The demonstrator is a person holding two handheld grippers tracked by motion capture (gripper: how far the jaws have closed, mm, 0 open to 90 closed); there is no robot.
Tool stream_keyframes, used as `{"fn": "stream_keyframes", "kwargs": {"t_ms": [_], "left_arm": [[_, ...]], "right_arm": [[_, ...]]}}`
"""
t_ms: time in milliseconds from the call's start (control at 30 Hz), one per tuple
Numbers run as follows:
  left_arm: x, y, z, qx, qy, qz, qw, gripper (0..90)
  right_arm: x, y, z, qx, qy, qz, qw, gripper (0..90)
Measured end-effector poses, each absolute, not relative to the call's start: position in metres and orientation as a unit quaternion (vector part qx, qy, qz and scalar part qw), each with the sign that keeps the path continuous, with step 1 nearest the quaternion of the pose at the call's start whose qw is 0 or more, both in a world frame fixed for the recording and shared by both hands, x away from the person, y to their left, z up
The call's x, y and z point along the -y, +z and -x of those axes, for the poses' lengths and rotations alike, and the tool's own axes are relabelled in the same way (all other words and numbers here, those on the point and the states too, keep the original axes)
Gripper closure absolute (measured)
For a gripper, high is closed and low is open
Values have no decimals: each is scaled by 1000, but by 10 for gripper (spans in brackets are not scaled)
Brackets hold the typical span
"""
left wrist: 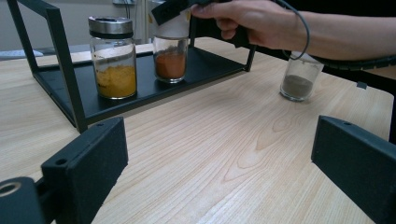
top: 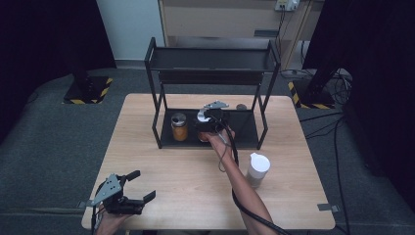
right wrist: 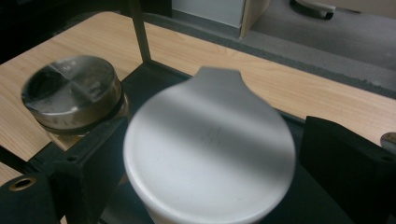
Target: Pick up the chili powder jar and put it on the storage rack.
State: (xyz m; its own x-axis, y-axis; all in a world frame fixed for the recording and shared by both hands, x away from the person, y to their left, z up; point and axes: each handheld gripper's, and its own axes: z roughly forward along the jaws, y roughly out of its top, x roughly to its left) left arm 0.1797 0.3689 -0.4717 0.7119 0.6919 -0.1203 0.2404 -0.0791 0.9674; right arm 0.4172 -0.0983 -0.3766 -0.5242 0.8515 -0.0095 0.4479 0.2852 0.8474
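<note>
Red-spice jar (left wrist: 170,56) upright, long axis vertical, white flip lid (right wrist: 210,149) up, on the rack's bottom shelf (top: 244,134) beside the yellow-spice jar (left wrist: 113,58). Right gripper (top: 211,122) reaching in from above, forearm stretched forward, jaws flanking the lid — can't tell if clamped. Left gripper (top: 132,188) spread wide, idle, low over the surface (left wrist: 243,154). 1 more jar (top: 257,170) out front.

In the right gripper view a blurred white lid (right wrist: 209,149) hides its jar, the bottom edge cropping it. In the high view, the right hand-held gripper (top: 211,119) covers that jar; a small object (top: 241,106) behind stays unidentifiable.
</note>
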Motion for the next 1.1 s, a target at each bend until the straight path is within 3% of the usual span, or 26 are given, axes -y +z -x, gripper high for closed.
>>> {"fn": "stream_keyframes", "kwargs": {"t_ms": [533,1100], "left_arm": [[-368,-472,-179,-327,193,-710,593,28],[-367,-472,-180,-328,189,-712,592,28]], "right_arm": [[124,-324,-396,-771,451,-383,235,95],[188,-278,-331,-773,478,-327,259,98]]}}
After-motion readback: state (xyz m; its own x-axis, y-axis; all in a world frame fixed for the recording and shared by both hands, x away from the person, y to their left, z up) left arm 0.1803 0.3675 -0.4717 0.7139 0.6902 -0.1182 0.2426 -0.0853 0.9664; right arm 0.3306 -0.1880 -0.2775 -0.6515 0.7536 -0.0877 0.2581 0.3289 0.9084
